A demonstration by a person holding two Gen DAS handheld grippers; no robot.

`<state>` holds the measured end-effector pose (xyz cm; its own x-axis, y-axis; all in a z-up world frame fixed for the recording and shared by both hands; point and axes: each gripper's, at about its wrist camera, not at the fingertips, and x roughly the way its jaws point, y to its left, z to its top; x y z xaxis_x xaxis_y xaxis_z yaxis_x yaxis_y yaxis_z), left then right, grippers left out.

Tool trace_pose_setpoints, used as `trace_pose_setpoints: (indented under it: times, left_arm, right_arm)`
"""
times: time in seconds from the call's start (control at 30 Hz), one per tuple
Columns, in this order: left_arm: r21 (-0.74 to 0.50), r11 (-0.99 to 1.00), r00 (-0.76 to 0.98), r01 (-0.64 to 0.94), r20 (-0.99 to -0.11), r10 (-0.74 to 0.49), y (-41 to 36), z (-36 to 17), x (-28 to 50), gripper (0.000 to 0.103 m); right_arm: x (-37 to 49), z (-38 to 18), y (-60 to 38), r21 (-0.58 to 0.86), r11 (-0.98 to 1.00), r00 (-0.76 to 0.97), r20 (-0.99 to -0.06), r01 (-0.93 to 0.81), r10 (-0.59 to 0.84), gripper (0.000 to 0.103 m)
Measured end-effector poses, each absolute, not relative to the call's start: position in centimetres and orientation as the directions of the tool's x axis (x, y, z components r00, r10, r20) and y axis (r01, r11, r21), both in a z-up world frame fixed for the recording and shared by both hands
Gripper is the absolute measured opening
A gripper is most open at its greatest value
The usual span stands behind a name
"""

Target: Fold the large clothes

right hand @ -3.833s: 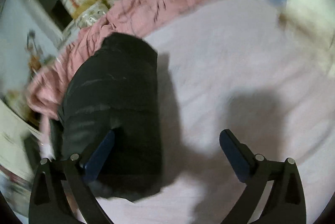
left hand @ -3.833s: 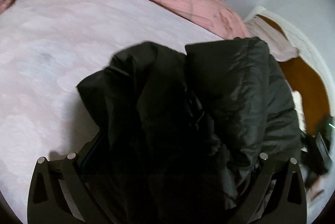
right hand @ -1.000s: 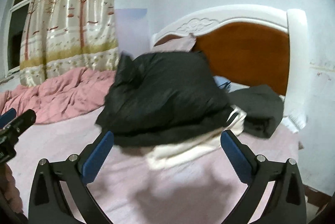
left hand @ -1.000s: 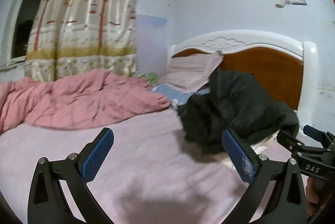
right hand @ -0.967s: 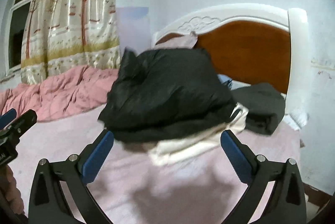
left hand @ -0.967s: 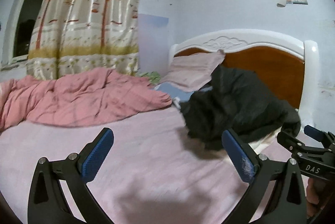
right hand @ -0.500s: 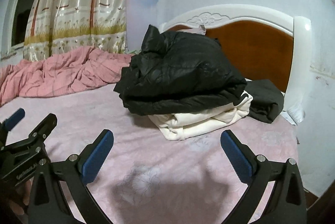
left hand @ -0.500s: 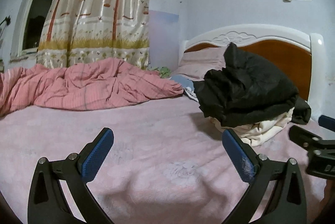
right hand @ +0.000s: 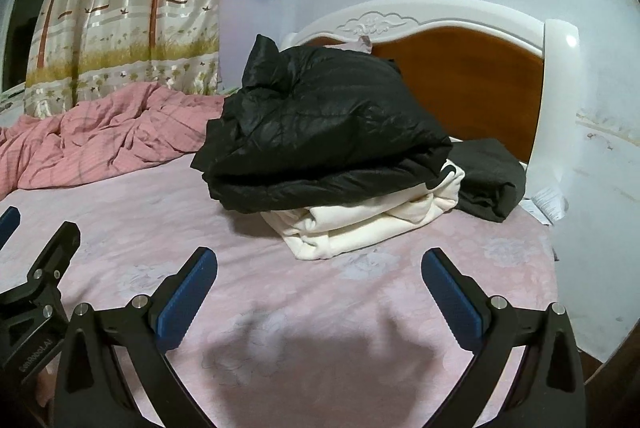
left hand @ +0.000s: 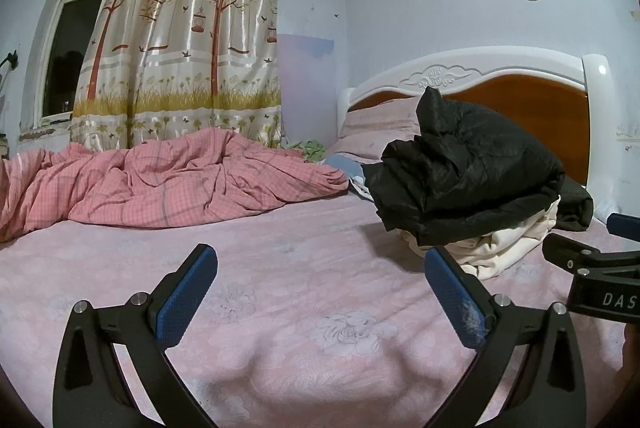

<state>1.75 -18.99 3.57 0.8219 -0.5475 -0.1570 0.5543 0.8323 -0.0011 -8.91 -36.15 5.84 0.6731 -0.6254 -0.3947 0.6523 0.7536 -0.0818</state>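
Both grippers empty, jaws spread wide: left gripper (left hand: 320, 292) and right gripper (right hand: 318, 286) hover low over the pink bedsheet (left hand: 280, 268), nothing between the pads. Folded black jacket (right hand: 320, 132) sits ahead of the right jaws, beyond the fingertips, stacked on a folded cream garment (right hand: 360, 224), likely parked by the headboard (right hand: 460, 84) to clear the sheet. Another dark garment (right hand: 488, 176) lies behind the stack, part hidden. Cream piece mostly covered; fold quality unclear. Pink quilt (left hand: 160, 180) bunched ahead-left of the left jaws.
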Motion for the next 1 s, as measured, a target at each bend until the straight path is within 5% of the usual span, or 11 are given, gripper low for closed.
trace_pose_setpoints:
  times: [1.0]
  left_arm:
    - [-0.002, 0.834, 0.823, 0.552, -0.158, -0.545, -18.89, 3.63, 1.77, 0.103]
  right_arm:
    - [-9.11, 6.07, -35.53, -0.099, 0.744, 0.670, -0.371, 0.660, -0.643, 0.103]
